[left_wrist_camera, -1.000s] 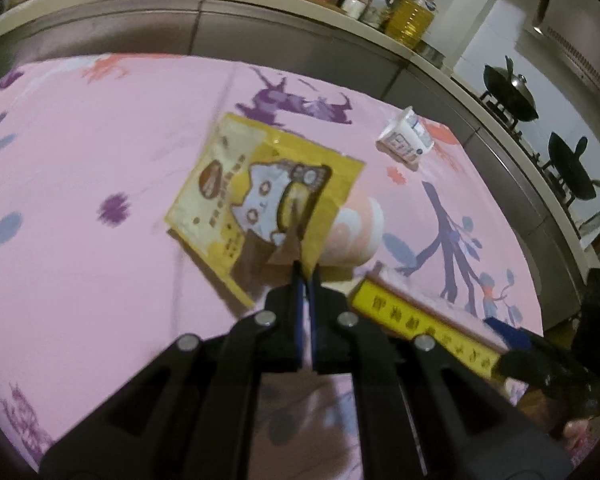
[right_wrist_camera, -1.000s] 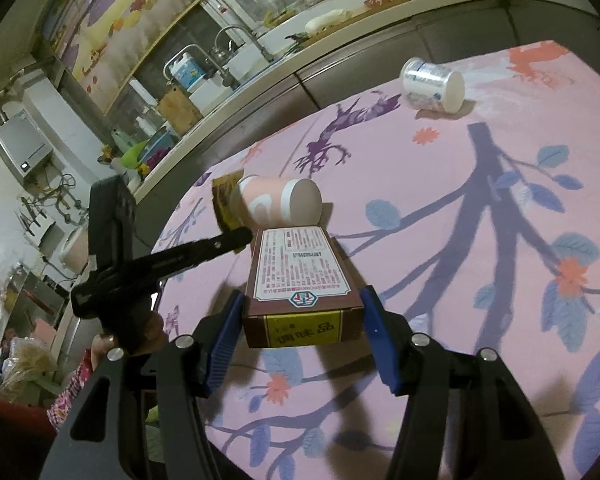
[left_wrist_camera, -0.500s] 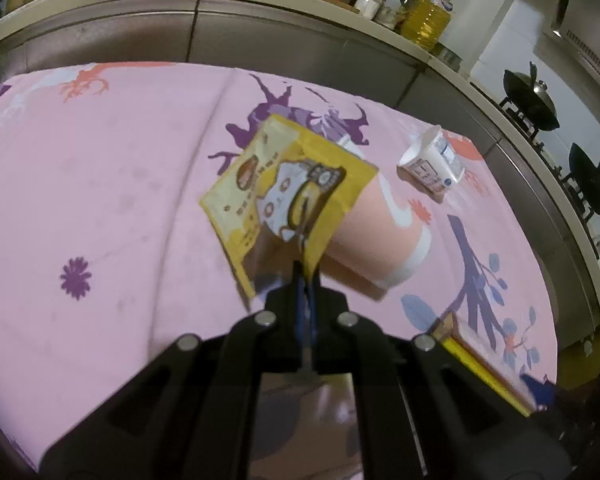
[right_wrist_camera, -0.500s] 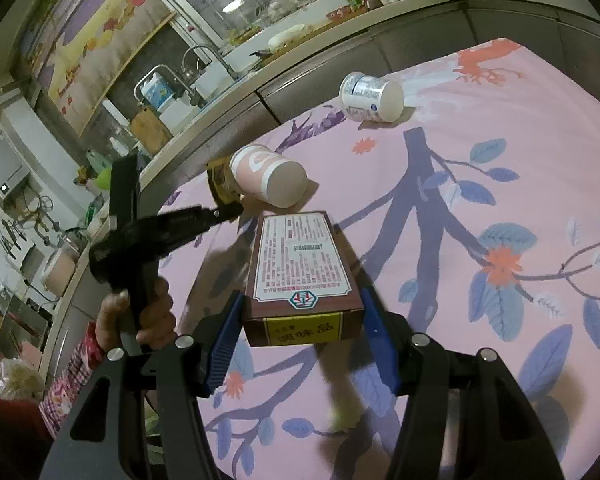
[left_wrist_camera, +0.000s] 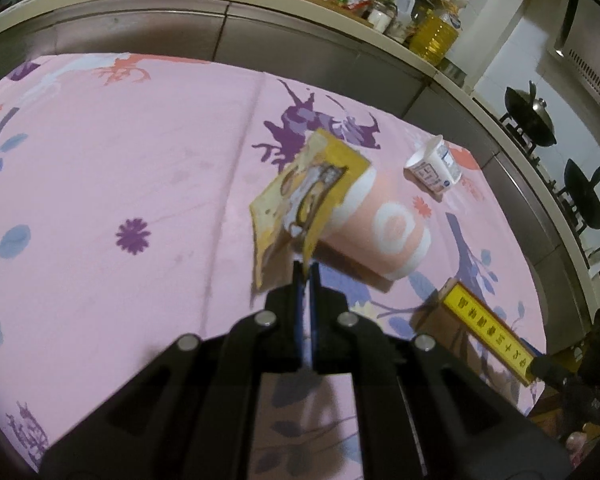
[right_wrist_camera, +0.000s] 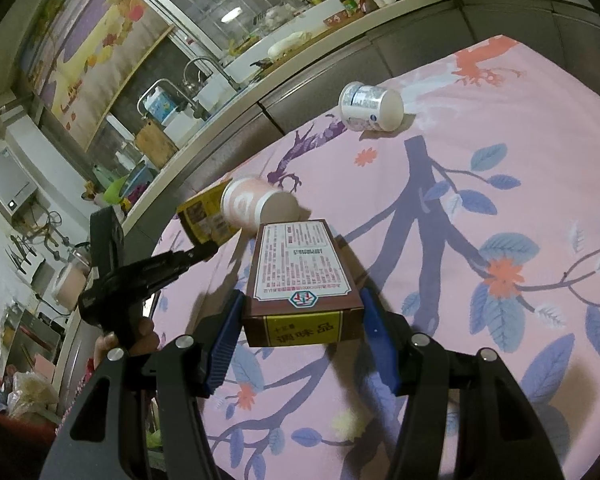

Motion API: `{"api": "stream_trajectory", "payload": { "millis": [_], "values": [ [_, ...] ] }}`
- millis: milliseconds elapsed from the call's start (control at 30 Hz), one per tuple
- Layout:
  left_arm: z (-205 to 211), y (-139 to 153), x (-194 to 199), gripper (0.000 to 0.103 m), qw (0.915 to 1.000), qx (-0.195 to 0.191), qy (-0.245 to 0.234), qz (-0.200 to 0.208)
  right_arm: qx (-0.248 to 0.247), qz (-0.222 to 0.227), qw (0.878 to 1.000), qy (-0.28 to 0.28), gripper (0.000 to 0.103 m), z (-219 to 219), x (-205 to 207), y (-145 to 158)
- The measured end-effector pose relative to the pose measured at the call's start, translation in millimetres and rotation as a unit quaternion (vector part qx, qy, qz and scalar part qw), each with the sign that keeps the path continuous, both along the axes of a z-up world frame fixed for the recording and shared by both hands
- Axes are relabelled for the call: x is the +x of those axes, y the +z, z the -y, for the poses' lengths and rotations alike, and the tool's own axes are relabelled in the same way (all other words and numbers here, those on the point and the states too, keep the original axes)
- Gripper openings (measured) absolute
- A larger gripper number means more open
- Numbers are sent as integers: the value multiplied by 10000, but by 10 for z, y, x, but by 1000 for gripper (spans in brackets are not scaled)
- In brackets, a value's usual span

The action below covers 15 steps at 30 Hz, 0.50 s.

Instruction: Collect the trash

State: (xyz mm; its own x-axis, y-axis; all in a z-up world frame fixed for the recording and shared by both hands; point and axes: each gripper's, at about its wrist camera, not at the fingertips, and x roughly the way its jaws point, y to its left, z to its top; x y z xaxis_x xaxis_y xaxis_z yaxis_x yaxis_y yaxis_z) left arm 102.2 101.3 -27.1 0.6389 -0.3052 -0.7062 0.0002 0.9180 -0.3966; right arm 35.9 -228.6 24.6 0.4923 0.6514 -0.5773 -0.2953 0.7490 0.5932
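wrapper [left_wrist_camera: 300,208] against cup [left_wrist_camera: 380,232], tub [left_wrist_camera: 434,166] behind

Both close wrist views are angled down at the pink tablecloth [left_wrist_camera: 100,184]; the pink cup [left_wrist_camera: 384,236] [right_wrist_camera: 252,208] is shared

You're in a kitchen. Pink floral tablecloth [left_wrist_camera: 100,184] covers the table; steel counter [left_wrist_camera: 300,40] curves behind it w/ bottles [left_wrist_camera: 432,32]. Two woks [left_wrist_camera: 528,120] on the stove, right side. Sink faucet [right_wrist_camera: 204,68] and lit window [right_wrist_camera: 236,4] past the counter; ceiling light on.
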Motion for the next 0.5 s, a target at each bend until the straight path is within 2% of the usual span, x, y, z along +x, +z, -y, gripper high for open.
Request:
{"api": "stream_trajectory", "payload": {
  "millis": [500],
  "values": [
    [82, 12, -76, 2, 10000, 49, -66, -15, 201, 126, 9996, -152, 57, 107, -17, 107]
  ]
}}
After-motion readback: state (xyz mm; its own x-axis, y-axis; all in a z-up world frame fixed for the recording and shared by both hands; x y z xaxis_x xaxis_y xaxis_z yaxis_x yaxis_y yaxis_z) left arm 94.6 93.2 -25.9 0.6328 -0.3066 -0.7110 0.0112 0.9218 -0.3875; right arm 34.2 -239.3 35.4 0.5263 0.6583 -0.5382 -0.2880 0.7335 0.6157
